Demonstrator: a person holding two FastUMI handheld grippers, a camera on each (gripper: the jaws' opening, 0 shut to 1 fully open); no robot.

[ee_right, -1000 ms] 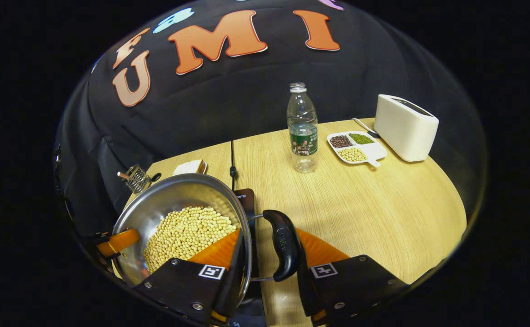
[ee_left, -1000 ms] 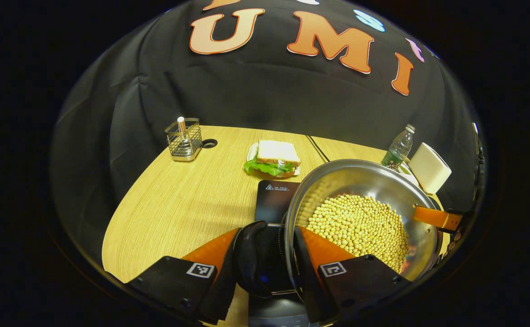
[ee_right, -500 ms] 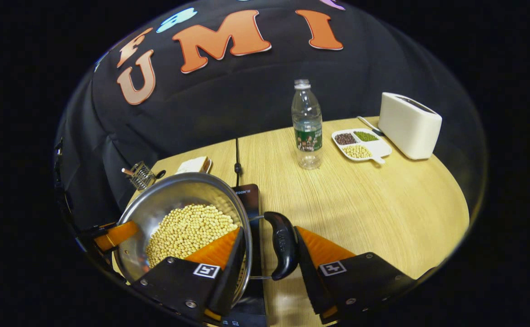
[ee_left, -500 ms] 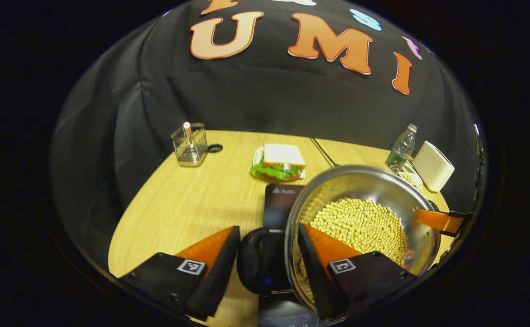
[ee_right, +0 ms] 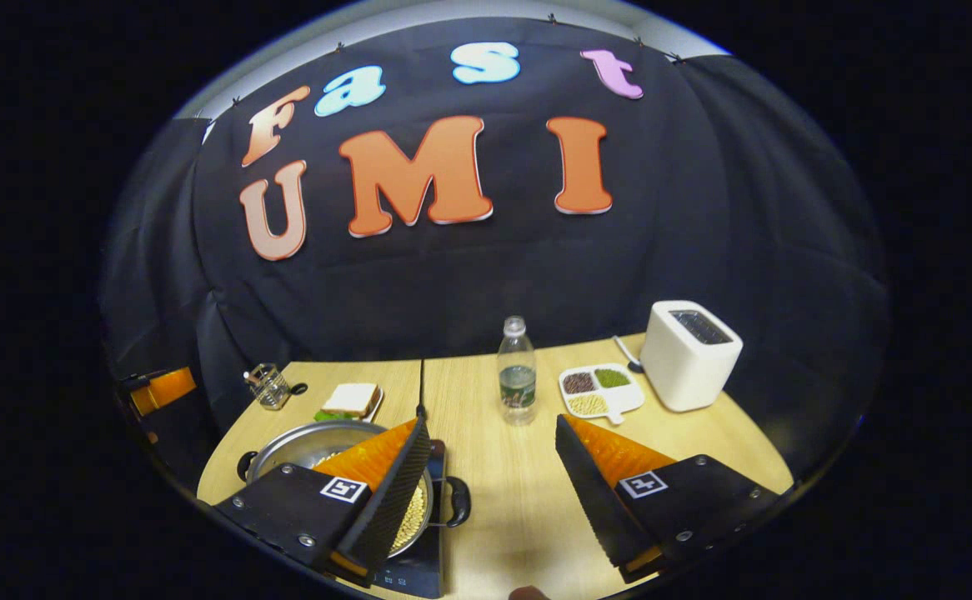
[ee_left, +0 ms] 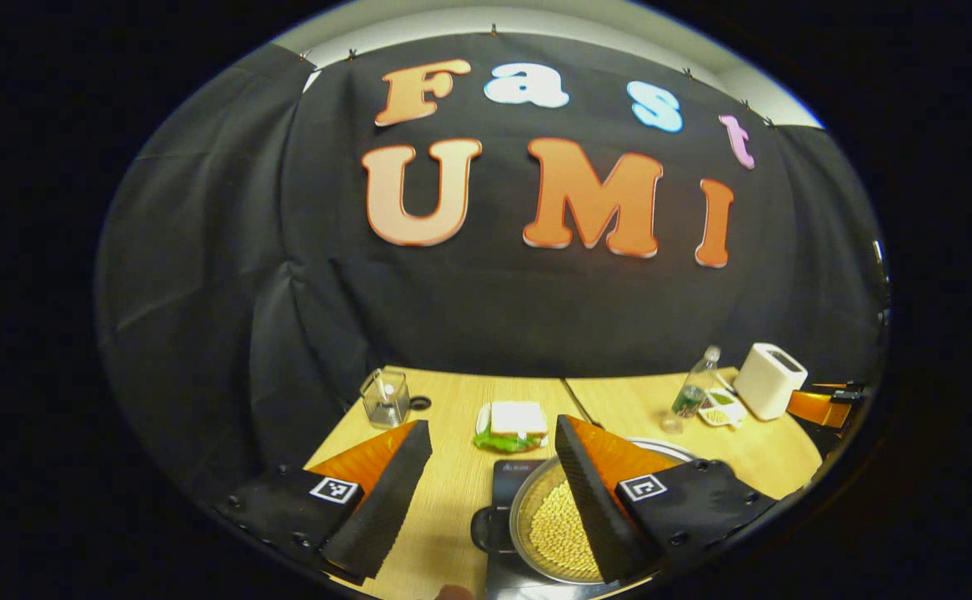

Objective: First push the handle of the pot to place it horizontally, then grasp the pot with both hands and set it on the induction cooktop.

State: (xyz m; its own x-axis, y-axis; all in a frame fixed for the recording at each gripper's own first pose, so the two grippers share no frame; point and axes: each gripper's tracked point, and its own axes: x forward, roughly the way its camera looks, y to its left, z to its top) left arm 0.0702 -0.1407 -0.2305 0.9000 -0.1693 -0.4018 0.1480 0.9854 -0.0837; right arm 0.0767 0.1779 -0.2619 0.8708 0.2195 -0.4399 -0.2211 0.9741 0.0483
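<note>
Pot [ee_right: 286, 446] holding soybeans [ee_left: 554, 525] sits on induction cooktop [ee_left: 509, 479].

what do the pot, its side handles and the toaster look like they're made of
Pot: likely stainless steel, since its rim and inner wall are silvery and shiny.
Side handles: probably moulded plastic, being dark, smooth, rounded loops; the material isn't certain from here.
Toaster: its shell looks like matte off-white plastic or painted metal, with no glare to tell which.
</note>
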